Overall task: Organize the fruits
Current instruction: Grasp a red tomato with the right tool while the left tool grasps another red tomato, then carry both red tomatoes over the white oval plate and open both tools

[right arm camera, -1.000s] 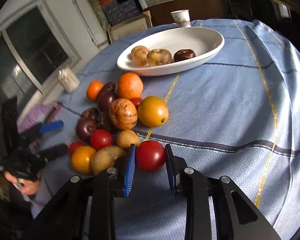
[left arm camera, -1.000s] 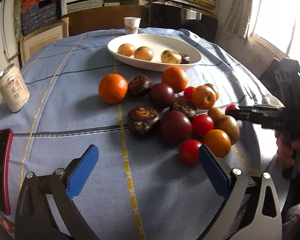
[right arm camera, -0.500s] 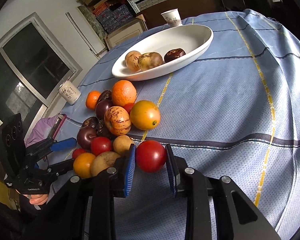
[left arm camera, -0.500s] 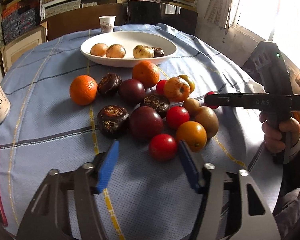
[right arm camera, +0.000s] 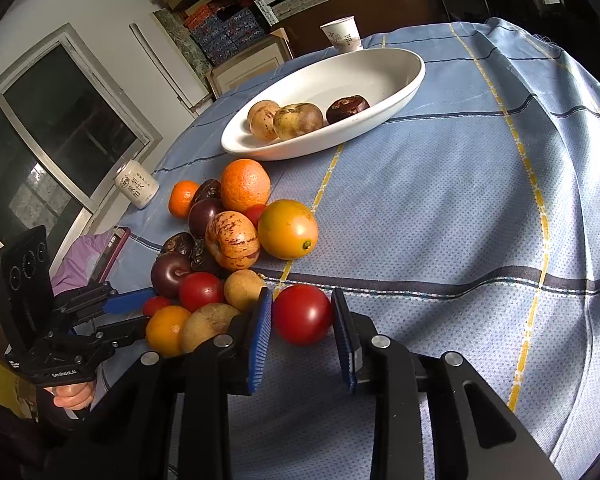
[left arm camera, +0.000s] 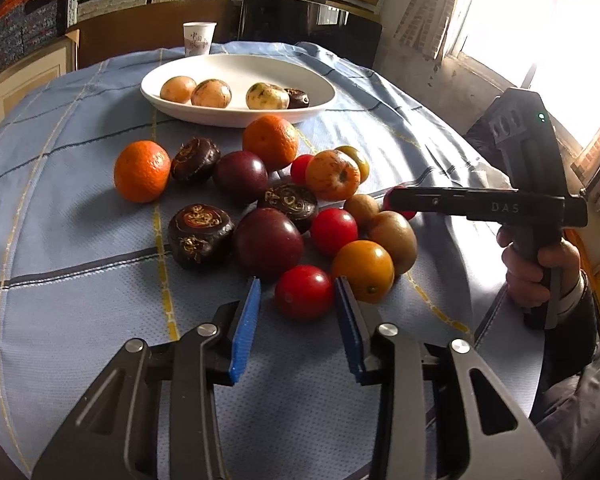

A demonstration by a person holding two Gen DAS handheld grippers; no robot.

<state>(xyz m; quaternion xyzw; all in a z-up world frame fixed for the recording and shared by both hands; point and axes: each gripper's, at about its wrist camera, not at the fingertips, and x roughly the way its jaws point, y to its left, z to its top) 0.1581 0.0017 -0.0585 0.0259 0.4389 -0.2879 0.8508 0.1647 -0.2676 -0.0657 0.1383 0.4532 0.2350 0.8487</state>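
A pile of fruit lies on the blue cloth: oranges, dark plums, brown patterned fruits, red tomatoes. My left gripper is around a red tomato at the pile's near edge; its right pad touches it, a small gap shows at the left pad. My right gripper is shut on another red tomato, at the pile's right edge. A white oval bowl behind the pile holds several fruits; it also shows in the right wrist view.
A paper cup stands behind the bowl. A drink can stands at the table's left edge, and a red-edged phone lies near it. Shelves and boxes line the back wall. Windows are on both sides.
My left gripper has moved forward to the pile and narrowed around the near red tomato. My right gripper has kept its hold on its tomato and shifted slightly.
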